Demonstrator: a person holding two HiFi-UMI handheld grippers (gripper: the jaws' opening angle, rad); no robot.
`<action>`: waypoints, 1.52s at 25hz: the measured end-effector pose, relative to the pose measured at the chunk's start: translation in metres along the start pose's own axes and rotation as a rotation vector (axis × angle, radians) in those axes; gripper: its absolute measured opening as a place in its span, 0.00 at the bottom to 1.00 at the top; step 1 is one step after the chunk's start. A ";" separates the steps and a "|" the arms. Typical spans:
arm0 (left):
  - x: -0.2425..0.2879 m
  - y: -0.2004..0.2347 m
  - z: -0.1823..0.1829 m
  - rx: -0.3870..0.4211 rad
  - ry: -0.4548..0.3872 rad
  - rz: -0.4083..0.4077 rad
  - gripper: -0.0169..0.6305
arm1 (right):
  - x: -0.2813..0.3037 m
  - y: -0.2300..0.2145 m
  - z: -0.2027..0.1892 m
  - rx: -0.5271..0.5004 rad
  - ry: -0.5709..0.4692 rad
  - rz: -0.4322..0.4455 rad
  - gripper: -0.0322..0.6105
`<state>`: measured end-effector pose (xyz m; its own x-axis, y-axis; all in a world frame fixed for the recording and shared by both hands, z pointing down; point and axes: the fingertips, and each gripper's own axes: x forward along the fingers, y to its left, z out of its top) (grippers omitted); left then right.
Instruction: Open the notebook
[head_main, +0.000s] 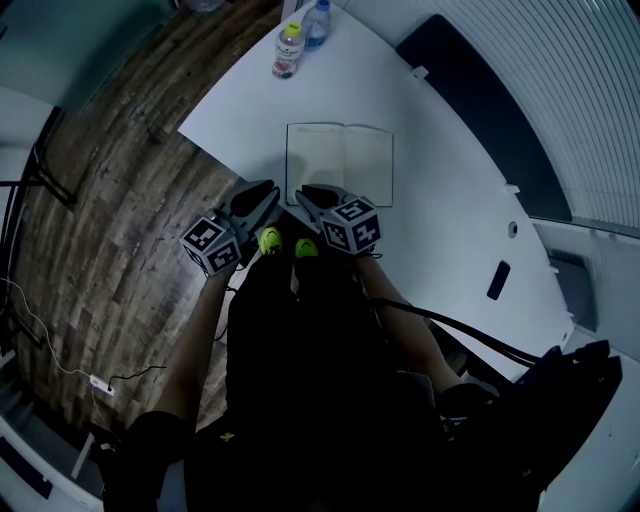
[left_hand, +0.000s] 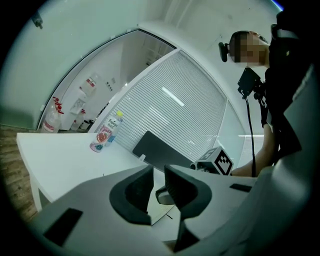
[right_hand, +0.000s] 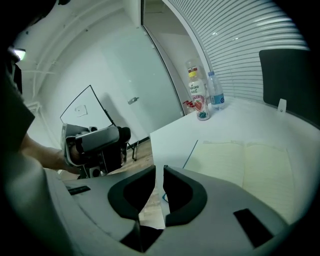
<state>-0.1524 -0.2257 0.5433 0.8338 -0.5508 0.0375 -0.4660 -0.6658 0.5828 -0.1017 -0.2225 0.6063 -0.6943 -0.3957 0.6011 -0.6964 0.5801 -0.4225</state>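
**Jaws empty above an open notebook**

Both pairs of jaws stand slightly apart and hold nothing. On the left gripper (left_hand: 159, 172) a narrow gap shows between the dark pads, and only a strip of pale page and table can be seen through it. On the right gripper (right_hand: 160, 172) the gap is slimmer still, a thin slit that frames the table's edge and the wooden floor (right_hand: 142, 150) beyond.

From the head view, the left gripper (head_main: 268, 190) and the right gripper (head_main: 310, 192) sit side by side in the person's hands, each carrying its marker cube. Their tips are at the near edge of the notebook (head_main: 340, 162). No view shows whether either tip touches it.

The notebook (right_hand: 240, 165) lies flat on the white table (head_main: 450, 210) with both cream pages face up and the spine running away from the person. It sits close to the table's near edge.

Two bottles stand together at the far corner, well apart from the notebook. One is a yellow-capped bottle (head_main: 289, 50) with a pink label, and a clear bottle (head_main: 316, 22) is just beside it. A small dark slab (head_main: 498, 280) rests on the table off to the right, and a dark panel (head_main: 480, 110) runs along the table's far side.
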 end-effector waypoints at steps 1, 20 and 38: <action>0.002 -0.003 0.001 0.004 0.004 -0.006 0.13 | -0.004 0.000 0.002 -0.002 -0.007 0.002 0.13; 0.038 -0.064 0.016 0.033 0.052 -0.124 0.12 | -0.067 -0.002 0.031 -0.081 -0.136 -0.022 0.07; 0.039 -0.093 -0.001 0.030 0.085 -0.182 0.04 | -0.098 0.003 0.029 -0.082 -0.207 -0.093 0.07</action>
<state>-0.0762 -0.1849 0.4911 0.9264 -0.3766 0.0032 -0.3132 -0.7656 0.5620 -0.0405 -0.2028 0.5262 -0.6563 -0.5827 0.4793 -0.7478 0.5869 -0.3105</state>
